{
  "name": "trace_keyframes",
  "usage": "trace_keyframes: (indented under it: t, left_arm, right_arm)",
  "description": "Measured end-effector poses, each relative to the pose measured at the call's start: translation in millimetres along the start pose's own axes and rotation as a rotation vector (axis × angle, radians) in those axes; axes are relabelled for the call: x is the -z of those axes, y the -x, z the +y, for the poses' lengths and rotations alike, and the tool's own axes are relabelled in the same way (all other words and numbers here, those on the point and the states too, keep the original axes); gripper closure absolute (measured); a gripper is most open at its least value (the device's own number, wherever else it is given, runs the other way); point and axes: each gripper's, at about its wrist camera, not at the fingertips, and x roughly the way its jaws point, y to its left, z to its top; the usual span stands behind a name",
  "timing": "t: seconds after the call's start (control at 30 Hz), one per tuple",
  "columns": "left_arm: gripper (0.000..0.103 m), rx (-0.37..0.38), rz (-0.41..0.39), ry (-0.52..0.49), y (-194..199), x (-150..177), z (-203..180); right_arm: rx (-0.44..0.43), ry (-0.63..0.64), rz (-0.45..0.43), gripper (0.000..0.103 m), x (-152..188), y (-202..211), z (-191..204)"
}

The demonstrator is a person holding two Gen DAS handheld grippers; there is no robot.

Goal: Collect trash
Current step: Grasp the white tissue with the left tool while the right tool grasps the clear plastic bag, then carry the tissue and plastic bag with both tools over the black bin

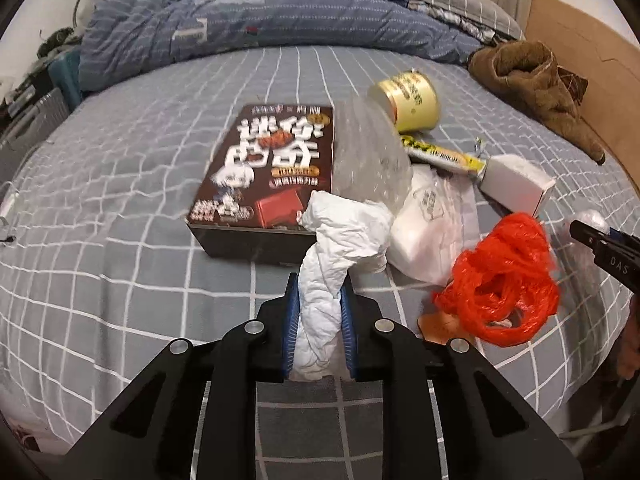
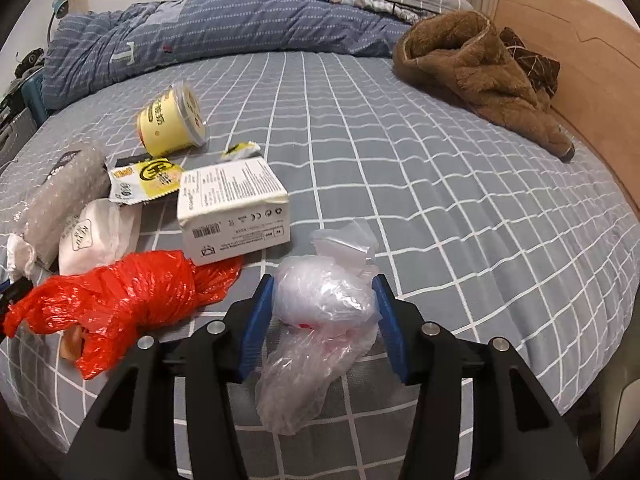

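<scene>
Two boxes [image 1: 264,168] [image 2: 232,212], one yellow cup [image 2: 172,124], one red bag [image 2: 120,300], two wrappers [image 2: 144,180] [image 2: 240,151].

Crumpled white tissue [image 1: 320,304] and clear bag [image 2: 324,300], both clamped.

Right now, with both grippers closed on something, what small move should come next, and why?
Probably lift both hands straight up off the bed. The left gripper is shut on the white tissue, the right gripper on the clear bag. Both grips look seated, and the red bag lies close beside them, so a straight rise avoids dragging it.
</scene>
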Motion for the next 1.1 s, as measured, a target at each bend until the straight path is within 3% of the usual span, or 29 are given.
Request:
trace_keyframes:
  t: [0.47,1.1]
  left_arm:
    - [0.085,0.013,-0.031,0.010,33,1,4]
    - [0.084,0.006,-0.073,0.028,81,41,-2]
  right_arm:
    - [-0.041,0.021,-0.080,0.055,11,47,13]
    - [-0.104,0.029,-0.131,0.055,51,111,35]
